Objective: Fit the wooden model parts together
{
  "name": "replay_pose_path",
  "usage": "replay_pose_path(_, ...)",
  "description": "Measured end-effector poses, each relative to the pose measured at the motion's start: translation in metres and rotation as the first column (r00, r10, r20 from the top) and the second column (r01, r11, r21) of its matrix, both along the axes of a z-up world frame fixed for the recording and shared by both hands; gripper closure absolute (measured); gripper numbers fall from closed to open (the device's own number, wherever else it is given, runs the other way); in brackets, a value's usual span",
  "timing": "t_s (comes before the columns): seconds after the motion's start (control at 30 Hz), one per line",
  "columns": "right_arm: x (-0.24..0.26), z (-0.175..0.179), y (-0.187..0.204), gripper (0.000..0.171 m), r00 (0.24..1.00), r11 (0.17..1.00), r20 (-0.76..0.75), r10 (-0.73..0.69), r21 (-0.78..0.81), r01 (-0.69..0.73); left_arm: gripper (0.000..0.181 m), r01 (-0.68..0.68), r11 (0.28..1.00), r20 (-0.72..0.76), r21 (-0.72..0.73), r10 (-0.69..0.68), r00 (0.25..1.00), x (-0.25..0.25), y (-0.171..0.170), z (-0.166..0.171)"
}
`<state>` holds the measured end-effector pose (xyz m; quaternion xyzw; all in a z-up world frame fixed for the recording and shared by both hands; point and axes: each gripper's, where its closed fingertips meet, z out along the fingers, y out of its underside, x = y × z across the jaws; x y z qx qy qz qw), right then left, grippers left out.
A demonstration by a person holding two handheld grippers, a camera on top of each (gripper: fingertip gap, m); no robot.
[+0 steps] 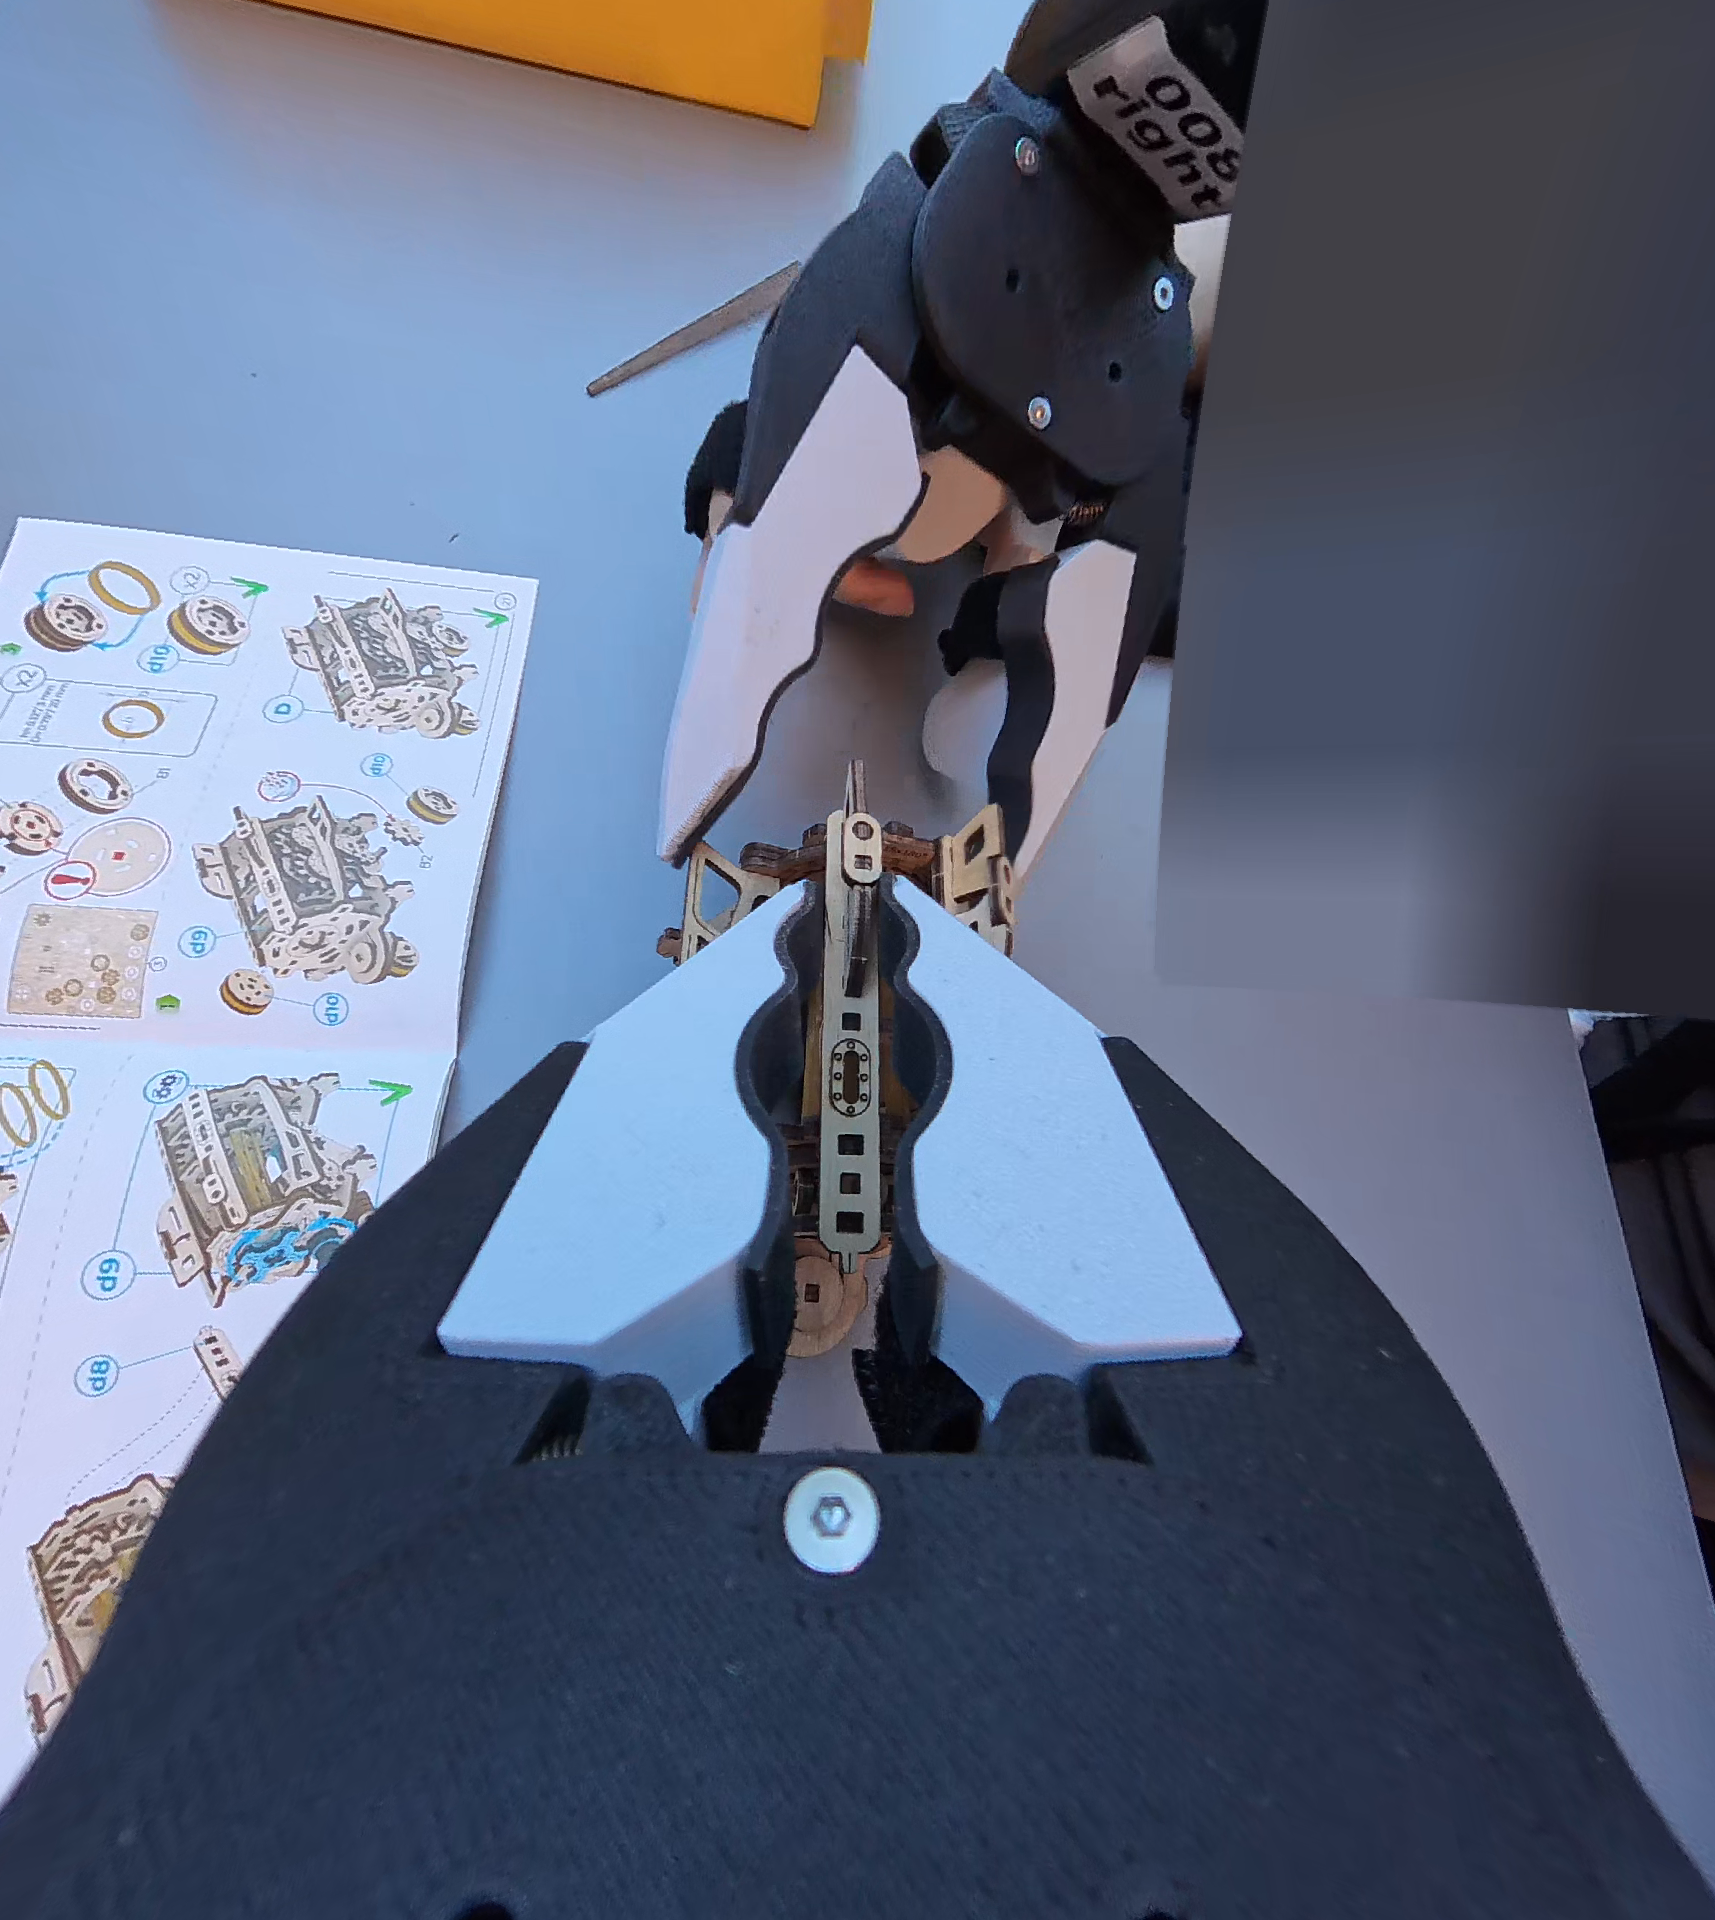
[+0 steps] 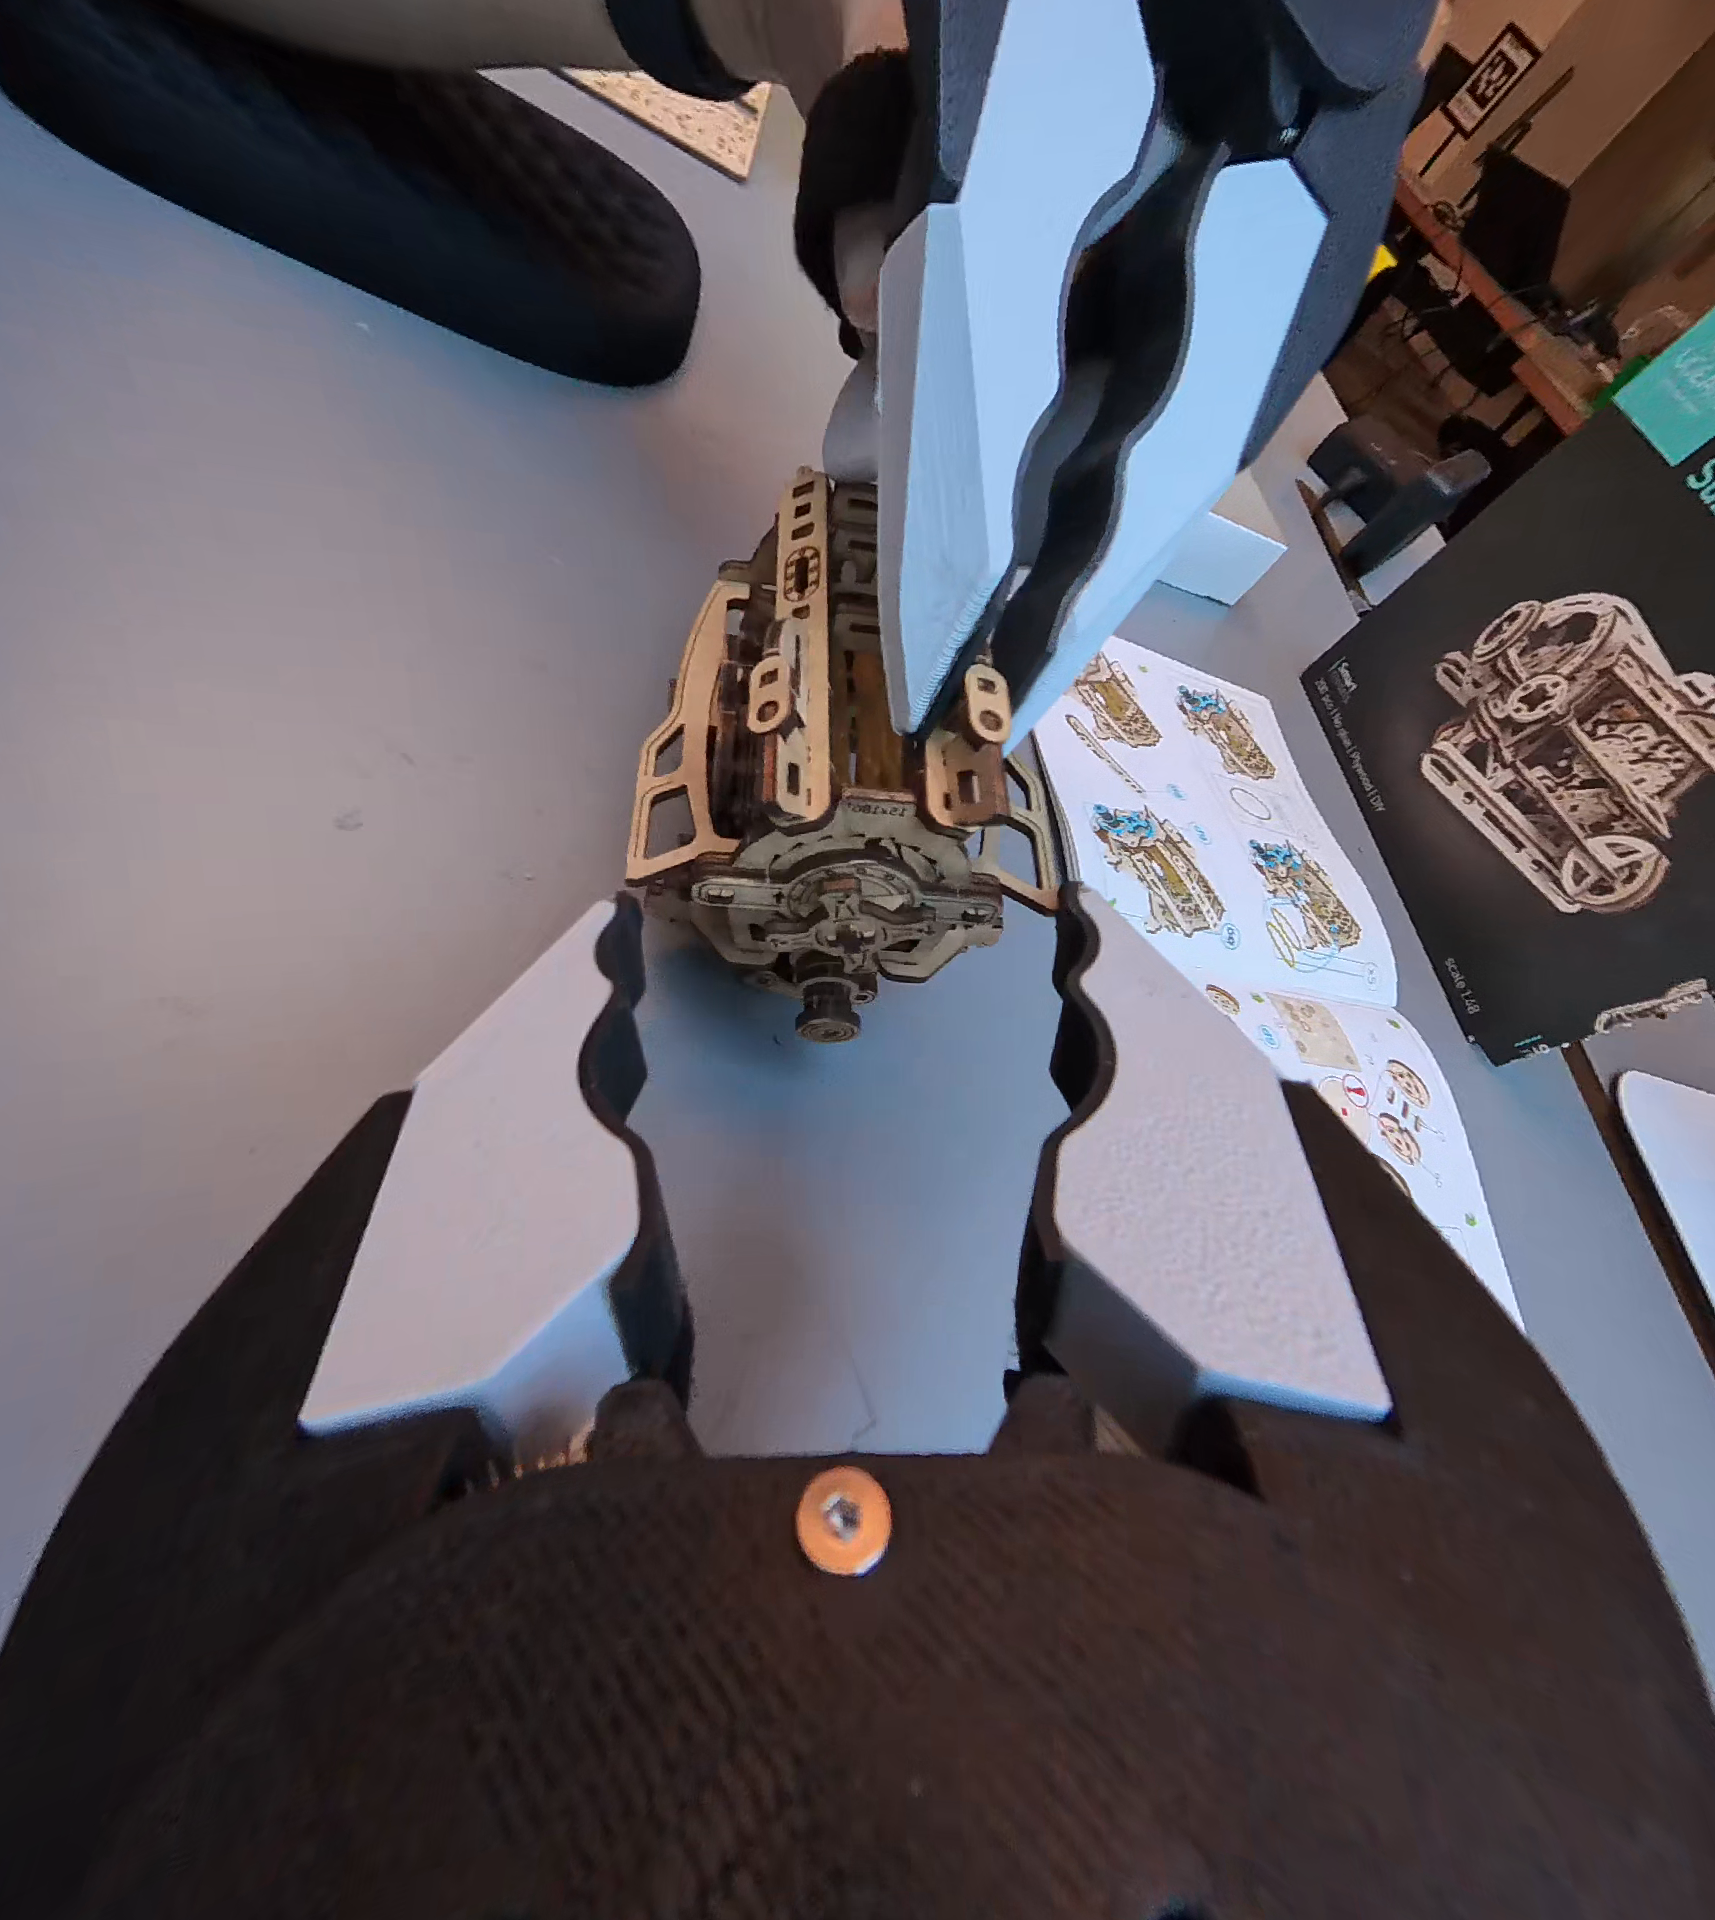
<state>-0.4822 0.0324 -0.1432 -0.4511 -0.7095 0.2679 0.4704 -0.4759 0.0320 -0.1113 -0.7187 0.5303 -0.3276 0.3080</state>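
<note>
Left gripper [image 1: 848,914] clamps the light, fragile wooden model [image 2: 822,790] by its stiff top frame; right gripper [image 2: 848,935] stands apart.

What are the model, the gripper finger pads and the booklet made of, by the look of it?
Model: thin laser-cut plywood, pale faces with dark burnt-looking edges, unvarnished as far as it shows. Finger pads: matte white, probably printed plastic; fine layer lines show on one in the right wrist view. Their dark wavy inner lining could be rubber or plastic. Booklet: white printed paper, lying flat.
</note>
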Motion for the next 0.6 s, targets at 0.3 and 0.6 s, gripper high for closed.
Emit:
replay_pose_path(0.3, -0.004, 0.004, 0.005, 0.101, 0.999, 0.998, -0.035, -0.033, -0.052, 0.031, 0.174, 0.041, 0.993, 0.007, -0.11, -0.041, 0.999, -0.002, 0.007, 0.0)
replay_pose_path(0.6, -0.004, 0.009, 0.008, 0.106, 0.997, 0.997, -0.065, -0.047, -0.07, 0.043, 0.173, 0.078, 0.968, 0.006, -0.237, -0.078, 0.997, -0.004, 0.017, -0.002)
